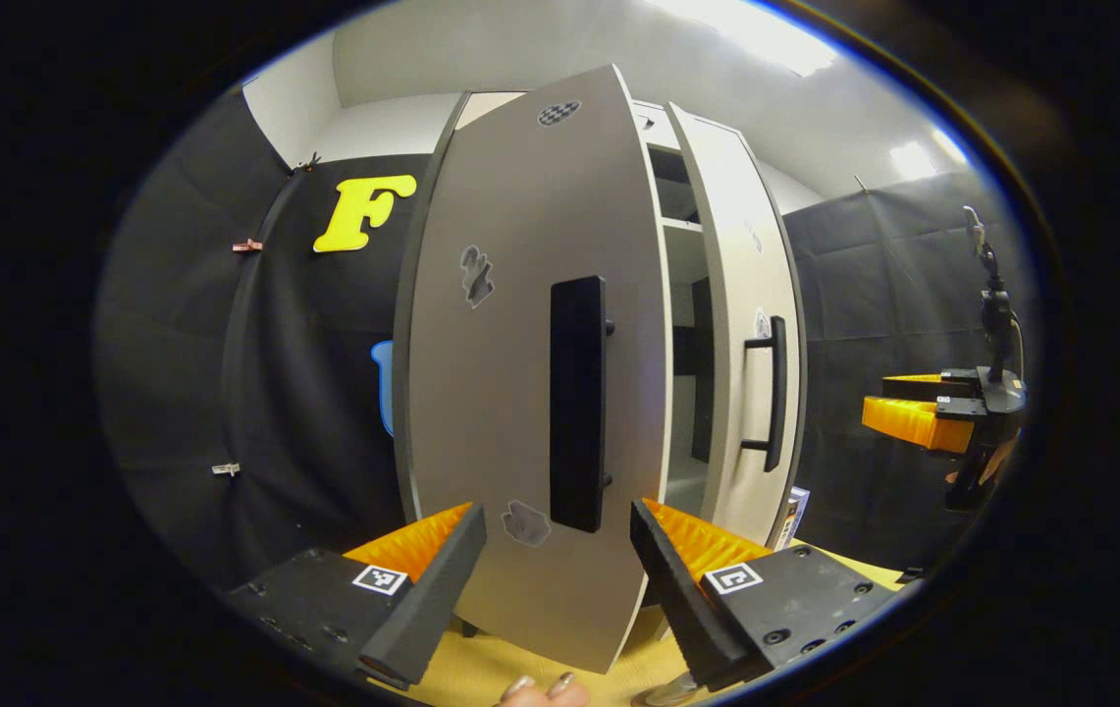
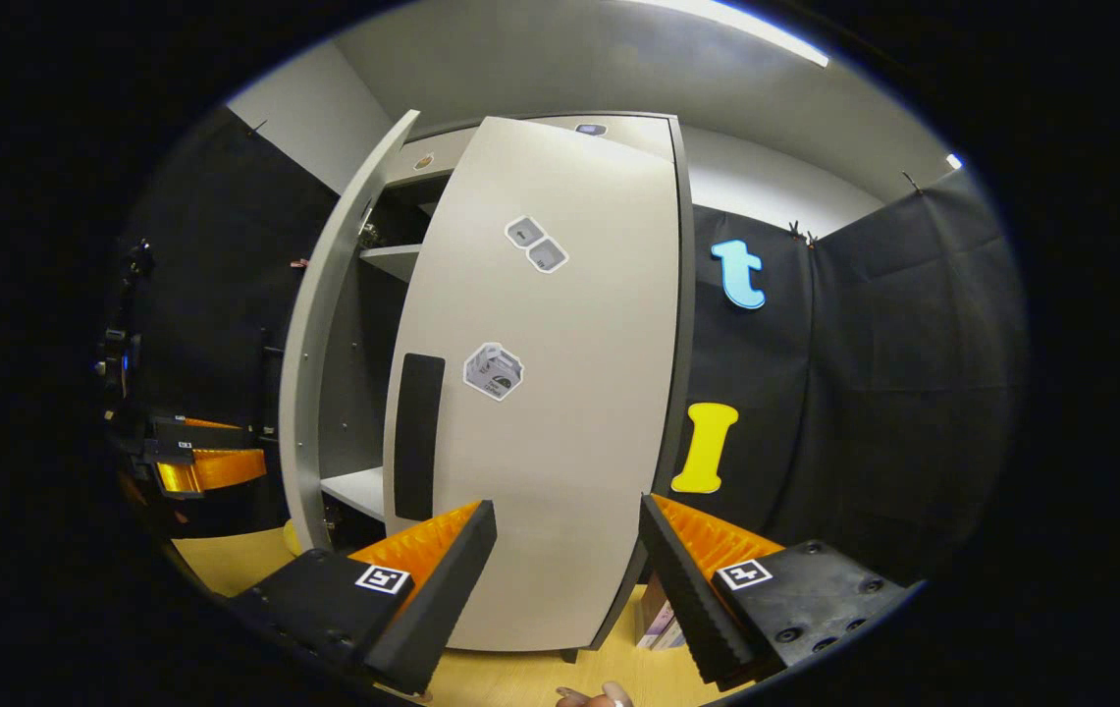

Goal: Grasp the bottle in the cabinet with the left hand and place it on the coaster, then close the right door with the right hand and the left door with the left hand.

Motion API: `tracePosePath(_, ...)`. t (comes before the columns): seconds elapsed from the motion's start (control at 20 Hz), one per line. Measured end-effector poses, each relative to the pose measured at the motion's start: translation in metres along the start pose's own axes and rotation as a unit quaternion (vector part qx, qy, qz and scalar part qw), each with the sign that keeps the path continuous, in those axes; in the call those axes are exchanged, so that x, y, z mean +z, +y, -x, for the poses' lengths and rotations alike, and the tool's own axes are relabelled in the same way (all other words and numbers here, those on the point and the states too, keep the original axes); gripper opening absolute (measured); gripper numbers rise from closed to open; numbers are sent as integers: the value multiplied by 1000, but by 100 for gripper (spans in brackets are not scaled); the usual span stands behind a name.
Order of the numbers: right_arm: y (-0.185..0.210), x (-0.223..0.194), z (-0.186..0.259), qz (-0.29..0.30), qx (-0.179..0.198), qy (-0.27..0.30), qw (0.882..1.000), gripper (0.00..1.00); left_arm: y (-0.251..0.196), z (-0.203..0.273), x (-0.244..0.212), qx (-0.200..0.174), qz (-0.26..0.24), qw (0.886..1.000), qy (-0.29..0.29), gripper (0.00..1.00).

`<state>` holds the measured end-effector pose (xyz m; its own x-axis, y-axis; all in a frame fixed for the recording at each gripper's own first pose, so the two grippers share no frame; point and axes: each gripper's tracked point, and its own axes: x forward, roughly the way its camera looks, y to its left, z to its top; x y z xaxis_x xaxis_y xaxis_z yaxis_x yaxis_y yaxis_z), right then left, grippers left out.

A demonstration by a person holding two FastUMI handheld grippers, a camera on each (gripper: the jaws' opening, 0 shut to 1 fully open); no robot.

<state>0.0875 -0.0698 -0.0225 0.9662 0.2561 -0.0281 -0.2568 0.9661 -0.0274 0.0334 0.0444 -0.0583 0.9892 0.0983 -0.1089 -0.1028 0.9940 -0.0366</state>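
Straight ahead of the left gripper (image 1: 558,550), jaws spread wide and holding nothing, stands the left door (image 1: 530,373), ajar, its handle (image 1: 577,403) upright and centred just beyond the gap. Ahead of the right gripper (image 2: 567,550), likewise wide and empty, the right door (image 2: 560,393) swings part-closed, handle (image 2: 418,437) up-left of the jaws. Bottle and coaster can't be made out; each gripper looks nearer its own door.

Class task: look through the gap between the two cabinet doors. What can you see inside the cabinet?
Inside the cabinet, pale shelves and a dark back wall show through the gap. The left door and right door cover the rest, so its contents cannot be told.
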Motion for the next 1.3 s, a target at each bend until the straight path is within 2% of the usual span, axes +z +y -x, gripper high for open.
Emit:
tracePosePath(0.1, -2, -6, -2, 6, 10, 4, 1000, 97, -11, 1, -1, 8, -7, 1000, 3, 92)
tracePosePath(0.15, -2, -10, -3, 8, 15, 8, 1000, 97, -16, 1, 1, 8, -7, 1000, 4, 94)
tracePosePath(0.45, 8, -19, -4, 8, 47, 8, 999, 98, -28, 4, 3, 24, -11, 1000, 14, 94)
tracePosePath(0.7, 1, -21, -6, 11, 47, 5, 999, 98, -26, 6, 6, 34, -1, 999, 10, 94)
tracePosePath(1.2, -14, -31, -8, 8, 48, 11, 999, 98, -38, -5, 7, 31, -14, 999, 15, 92)
tracePosePath(1.3, -15, -33, -8, 7, 48, 12, 999, 98, -40, -6, 6, 30, -18, 999, 15, 94)
